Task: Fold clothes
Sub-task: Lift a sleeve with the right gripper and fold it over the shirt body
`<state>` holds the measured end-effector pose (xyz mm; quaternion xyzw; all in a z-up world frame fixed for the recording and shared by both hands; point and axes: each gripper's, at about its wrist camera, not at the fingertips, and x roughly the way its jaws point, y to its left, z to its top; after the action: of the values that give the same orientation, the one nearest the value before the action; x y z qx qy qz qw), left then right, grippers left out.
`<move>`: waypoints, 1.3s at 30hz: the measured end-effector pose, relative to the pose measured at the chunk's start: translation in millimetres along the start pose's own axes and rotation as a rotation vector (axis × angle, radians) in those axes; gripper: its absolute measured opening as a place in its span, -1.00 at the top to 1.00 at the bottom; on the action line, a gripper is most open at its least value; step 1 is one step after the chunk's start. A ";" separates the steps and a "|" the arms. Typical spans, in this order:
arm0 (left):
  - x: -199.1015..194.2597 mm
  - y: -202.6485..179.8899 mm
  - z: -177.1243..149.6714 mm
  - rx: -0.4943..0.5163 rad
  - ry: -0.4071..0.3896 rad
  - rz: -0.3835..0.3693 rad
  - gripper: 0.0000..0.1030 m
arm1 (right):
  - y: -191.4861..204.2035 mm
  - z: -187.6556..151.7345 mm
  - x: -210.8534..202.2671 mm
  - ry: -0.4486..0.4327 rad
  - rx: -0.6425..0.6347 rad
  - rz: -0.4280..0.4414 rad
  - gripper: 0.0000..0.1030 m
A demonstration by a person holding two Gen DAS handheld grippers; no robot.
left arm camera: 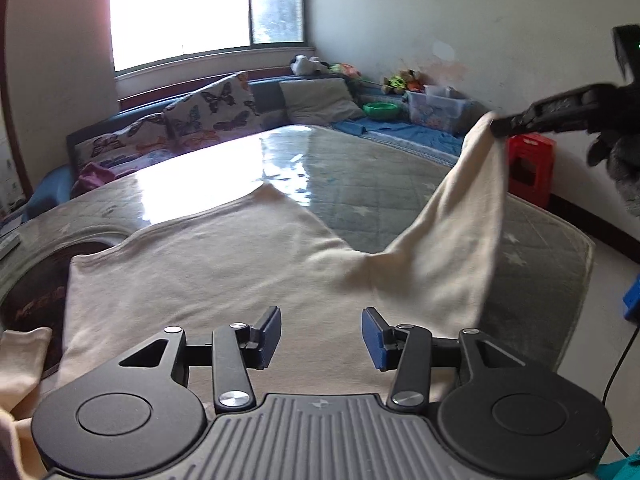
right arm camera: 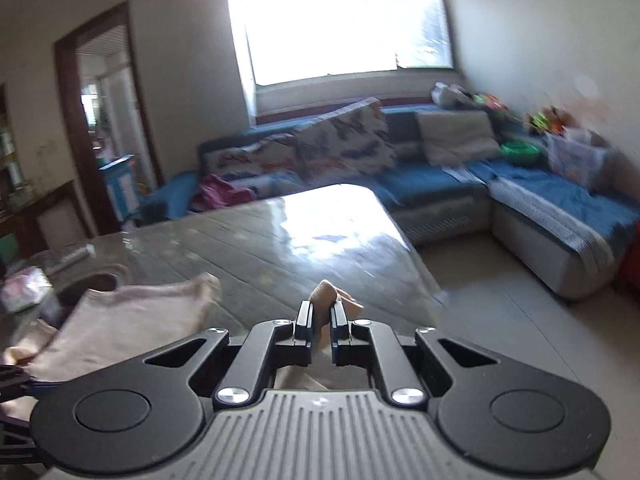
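- The cream shirt point(left arm camera: 208, 264) lies mostly flat on the table point(left arm camera: 360, 184); it looks soft and light, best pinched at a corner or hem.
- Our right gripper point(right arm camera: 321, 322) is clamped on one corner, lifted to the right.
- Our left gripper point(left arm camera: 321, 336) hovers spread wide, holding nothing, over the near edge.

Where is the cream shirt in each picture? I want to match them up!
Left wrist view: the cream shirt lies spread over the table across the lower middle, one corner lifted at the right by the right gripper.
Right wrist view: the cream shirt shows at lower left, with a bit pinched in the right gripper.
Shared landmark: the butterfly cushion on the blue sofa under the window.
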<state>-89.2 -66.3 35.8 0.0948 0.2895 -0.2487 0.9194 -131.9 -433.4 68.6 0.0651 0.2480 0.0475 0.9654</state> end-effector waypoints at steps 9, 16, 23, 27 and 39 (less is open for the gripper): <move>-31.8 50.8 -23.5 -0.144 -0.009 0.117 -0.03 | 122.7 38.8 6.0 -0.015 -0.237 0.321 0.88; -52.9 76.9 -42.2 -0.230 -0.005 0.183 -0.04 | 211.6 15.2 29.0 0.086 -0.397 0.525 0.90; -41.7 64.8 -28.0 -0.182 -0.012 0.137 -0.03 | 191.3 4.0 30.3 0.122 -0.387 0.435 0.60; -14.7 52.0 -9.1 -0.153 0.006 0.098 -0.02 | 158.2 -5.7 27.2 0.136 -0.356 0.308 0.22; 63.0 27.5 24.8 -0.115 0.121 0.040 0.07 | 90.5 -60.3 17.3 0.231 -0.319 0.125 -0.21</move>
<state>-18.4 -75.9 20.4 0.0623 0.3566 -0.2069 0.9089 -151.4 -335.8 21.5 -0.0791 0.3419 0.1533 0.9238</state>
